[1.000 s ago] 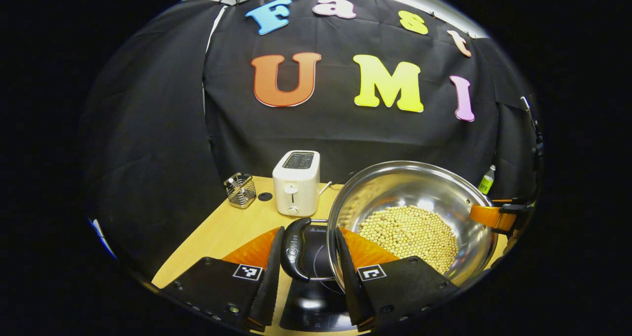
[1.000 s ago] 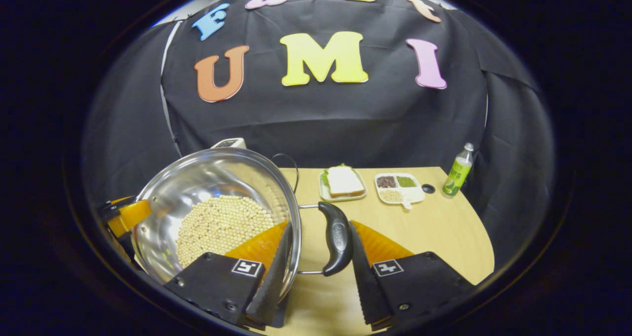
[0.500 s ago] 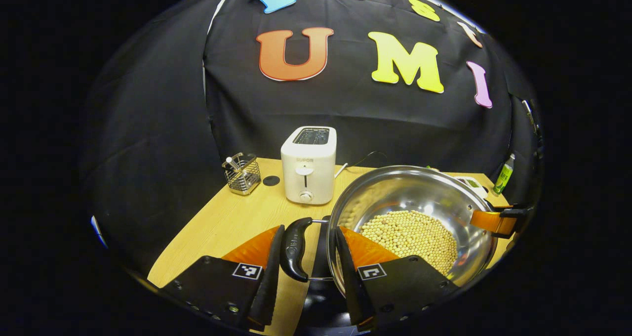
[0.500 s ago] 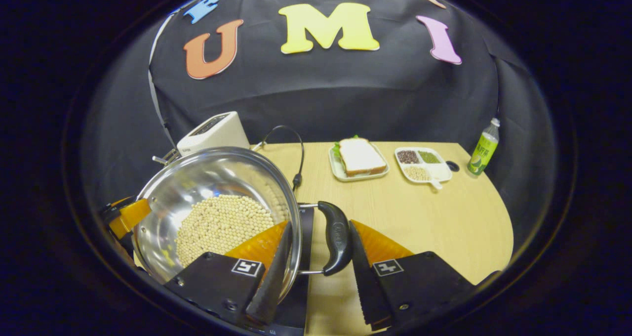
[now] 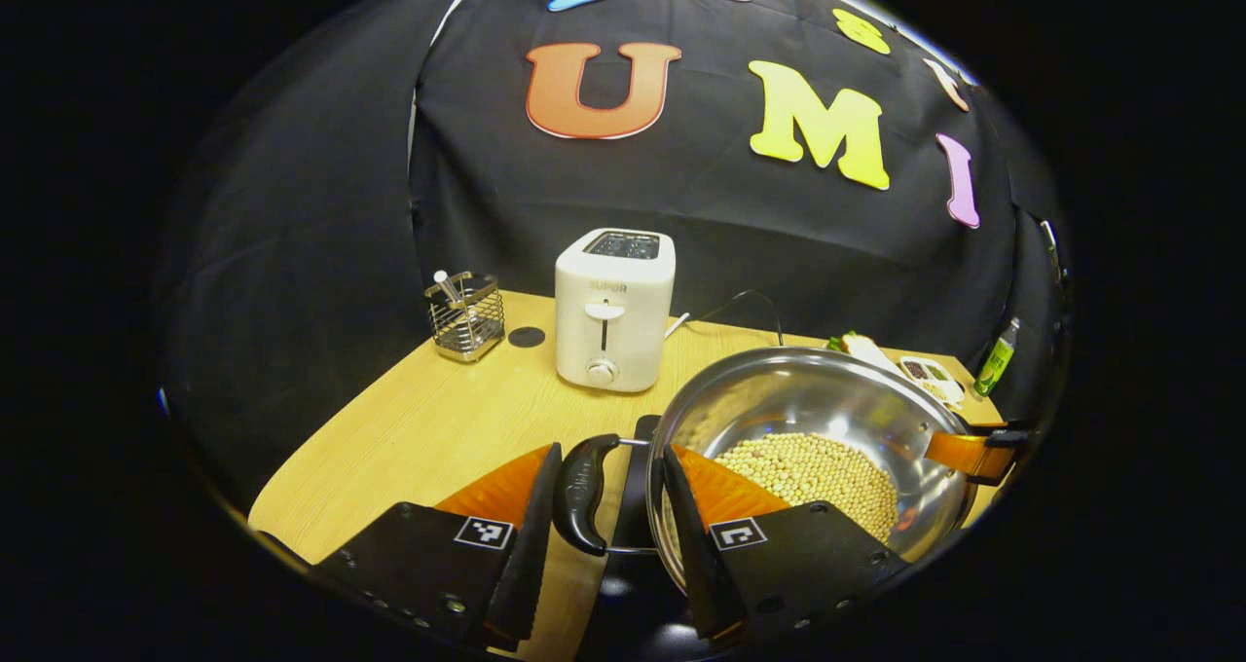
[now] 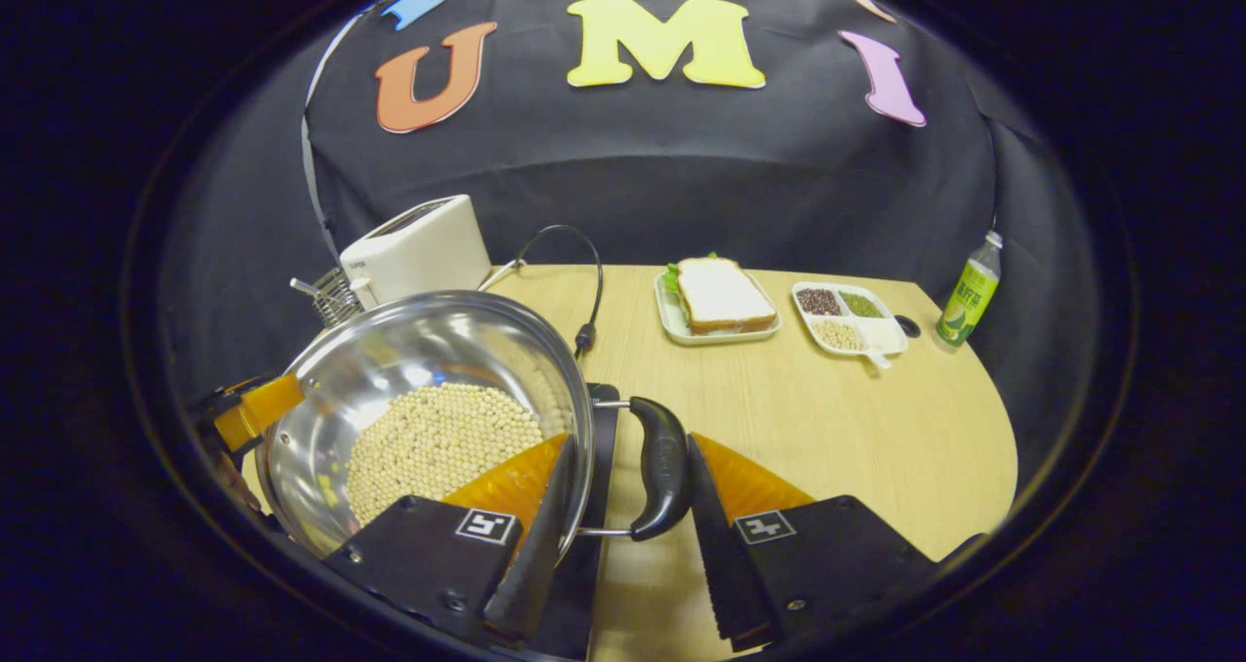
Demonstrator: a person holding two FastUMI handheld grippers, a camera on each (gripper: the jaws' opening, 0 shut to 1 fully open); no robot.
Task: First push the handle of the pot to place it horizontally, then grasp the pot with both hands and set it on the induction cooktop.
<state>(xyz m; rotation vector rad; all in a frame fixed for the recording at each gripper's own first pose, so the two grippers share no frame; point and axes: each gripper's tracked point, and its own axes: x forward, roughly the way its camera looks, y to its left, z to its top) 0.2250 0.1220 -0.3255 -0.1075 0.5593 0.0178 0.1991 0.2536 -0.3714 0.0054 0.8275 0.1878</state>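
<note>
Left gripper view: my left gripper [image 5: 604,531] straddles one black curved side handle [image 5: 581,494] of the round stainless-steel pot [image 5: 827,399]. One finger [image 5: 531,535] lies against the handle's outer face and the other [image 5: 686,535] stands inside the pot's rim. I cannot tell whether both fingers press on the handle. The pot holds a bed of pale round beans [image 5: 818,472] and sits over the black glass induction cooktop [image 5: 633,472], whose dark surface shows beneath handle and rim; whether they touch I cannot tell. Behind the pot the light wooden bench [image 5: 419,428] lies bare up to its left edge. At its rear stand one white two-slot toaster [image 5: 613,312] and one wire-mesh utensil caddy [image 5: 467,316].

Right gripper view: my right gripper [image 6: 623,535] brackets the pot's second black handle [image 6: 662,467] in the same way, one finger [image 6: 540,535] inside the rim, the other [image 6: 711,535] just outside the handle, a narrow gap showing; again I cannot tell if it is clamped. Right of this handle the bench runs clear to its rounded front edge. Along the back I count one pale square plate with a white-bread sandwich [image 6: 718,297], one white divided tray of assorted grains [image 6: 849,316] and one green-labelled plastic bottle [image 6: 969,292] at the far corner. One black power cord [image 6: 574,273] loops behind the pot. Total: one pot, two handles, two grippers.
</note>
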